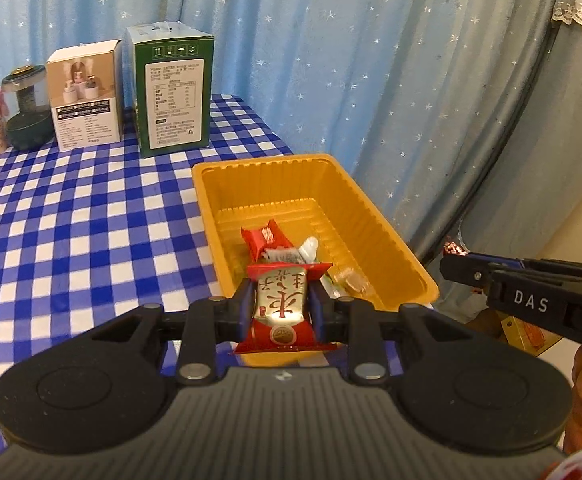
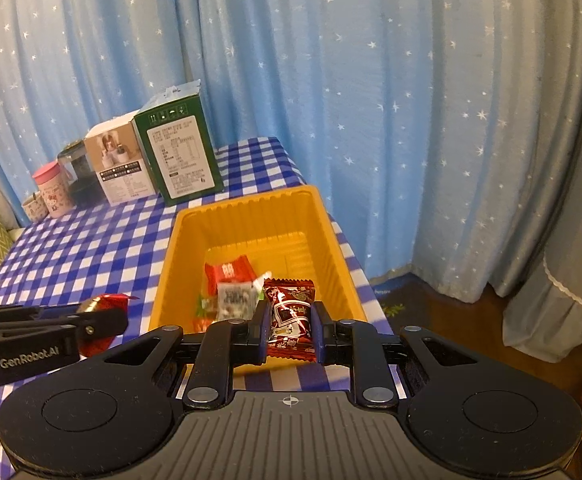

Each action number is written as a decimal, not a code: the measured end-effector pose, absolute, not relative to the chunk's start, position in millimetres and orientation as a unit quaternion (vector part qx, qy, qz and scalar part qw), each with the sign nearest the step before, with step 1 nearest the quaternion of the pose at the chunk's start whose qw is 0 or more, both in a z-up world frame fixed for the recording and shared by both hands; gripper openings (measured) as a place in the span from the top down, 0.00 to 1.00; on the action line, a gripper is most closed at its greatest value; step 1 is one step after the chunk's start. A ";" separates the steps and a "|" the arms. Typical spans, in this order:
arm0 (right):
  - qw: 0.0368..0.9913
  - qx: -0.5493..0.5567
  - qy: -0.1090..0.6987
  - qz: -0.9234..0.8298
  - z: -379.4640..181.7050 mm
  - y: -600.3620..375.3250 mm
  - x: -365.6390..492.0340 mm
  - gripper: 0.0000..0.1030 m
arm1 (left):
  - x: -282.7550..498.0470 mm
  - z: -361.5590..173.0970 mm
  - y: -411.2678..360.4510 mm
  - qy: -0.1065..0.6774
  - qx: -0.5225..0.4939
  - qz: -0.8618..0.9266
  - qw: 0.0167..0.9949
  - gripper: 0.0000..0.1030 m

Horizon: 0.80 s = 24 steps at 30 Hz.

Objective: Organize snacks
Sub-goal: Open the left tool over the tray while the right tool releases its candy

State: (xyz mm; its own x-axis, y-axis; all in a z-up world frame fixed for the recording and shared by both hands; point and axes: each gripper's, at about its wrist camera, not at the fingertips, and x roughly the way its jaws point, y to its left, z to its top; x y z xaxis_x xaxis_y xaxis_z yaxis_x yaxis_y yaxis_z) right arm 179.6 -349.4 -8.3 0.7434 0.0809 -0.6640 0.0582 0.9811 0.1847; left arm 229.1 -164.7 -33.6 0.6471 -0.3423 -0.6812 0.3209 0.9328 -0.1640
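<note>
Carrying 2 wrapped snacks toward a yellow plastic tray (image 1: 371, 216) at the right edge of the checked blue-and-white worktop (image 1: 71, 208), a person works both claws at once. The tray, ribbed along its walls, already holds several wrapped sweets (image 2: 231, 292) at its near end. The left claw (image 1: 282, 303) is clamped on a red-and-silver snack packet (image 1: 281, 308) just over the tray's near rim; the right claw (image 2: 291, 322) is pinched tight on a dark red candy packet (image 2: 291, 312) above the same end. By the look of it, this is the delivery step: next, each claw needs to clear the rim, sit over the tray floor and spread its jaws so the packets drop inside, not onto the cloth.
</note>
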 end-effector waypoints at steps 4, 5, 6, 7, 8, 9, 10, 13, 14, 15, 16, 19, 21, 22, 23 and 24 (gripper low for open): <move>0.930 0.092 0.356 0.011 -10.6 -350.6 205.7 0.79 | 254.4 -37.1 -170.4 0.379 -0.014 -0.187 0.906 0.75; 0.930 0.091 0.355 0.012 -11.1 -351.3 211.4 0.79 | 260.4 -37.4 -171.6 0.378 -0.014 -0.188 0.906 0.75; 0.931 0.091 0.352 0.015 -11.7 -352.1 218.2 0.79 | 265.6 -37.7 -172.8 0.377 -0.013 -0.188 0.907 0.75; 0.931 0.094 0.351 0.018 -12.5 -353.3 224.7 0.79 | 272.0 -37.8 -174.5 0.377 -0.011 -0.190 0.906 0.75; 0.931 0.095 0.352 0.019 -13.7 -354.4 231.3 0.79 | 278.4 -37.8 -176.1 0.376 -0.010 -0.192 0.906 0.75; 0.931 0.095 0.353 0.019 -14.9 -355.5 237.7 0.79 | 284.9 -38.1 -177.7 0.376 -0.009 -0.192 0.907 0.75; 0.931 0.095 0.353 0.019 -16.2 -356.9 244.6 0.79 | 290.2 -38.3 -179.5 0.375 -0.007 -0.193 0.907 0.75; 0.930 0.094 0.356 0.018 -20.3 -360.8 265.0 0.79 | 309.1 -40.2 -184.6 0.373 0.000 -0.196 0.907 0.75; 0.930 0.093 0.356 0.019 -22.2 -361.5 272.4 0.79 | 315.0 -41.3 -186.2 0.372 0.002 -0.196 0.907 0.75; 0.929 0.091 0.358 0.020 -24.2 -361.8 279.0 0.79 | 320.7 -42.6 -187.3 0.371 0.002 -0.197 0.908 0.75; 0.929 0.089 0.360 0.020 -25.9 -362.5 283.7 0.79 | 326.8 -44.5 -189.0 0.371 0.004 -0.197 0.907 0.75; 0.927 0.084 0.365 0.022 -33.3 -362.7 299.6 0.79 | 342.4 -51.0 -191.0 0.375 0.006 -0.198 0.906 0.75; 0.926 0.083 0.367 0.024 -38.3 -362.8 308.8 0.79 | 351.0 -55.8 -191.6 0.377 0.009 -0.197 0.905 0.75; 0.926 0.081 0.369 0.024 -41.0 -363.3 313.7 0.79 | 355.2 -58.3 -191.6 0.379 0.009 -0.197 0.904 0.75; 0.925 0.081 0.370 0.025 -43.1 -363.5 317.4 0.79 | 359.3 -60.3 -191.7 0.380 0.009 -0.196 0.904 0.75; 0.925 0.082 0.371 0.024 -45.2 -363.6 321.2 0.79 | 363.4 -62.2 -192.0 0.380 0.010 -0.197 0.904 0.75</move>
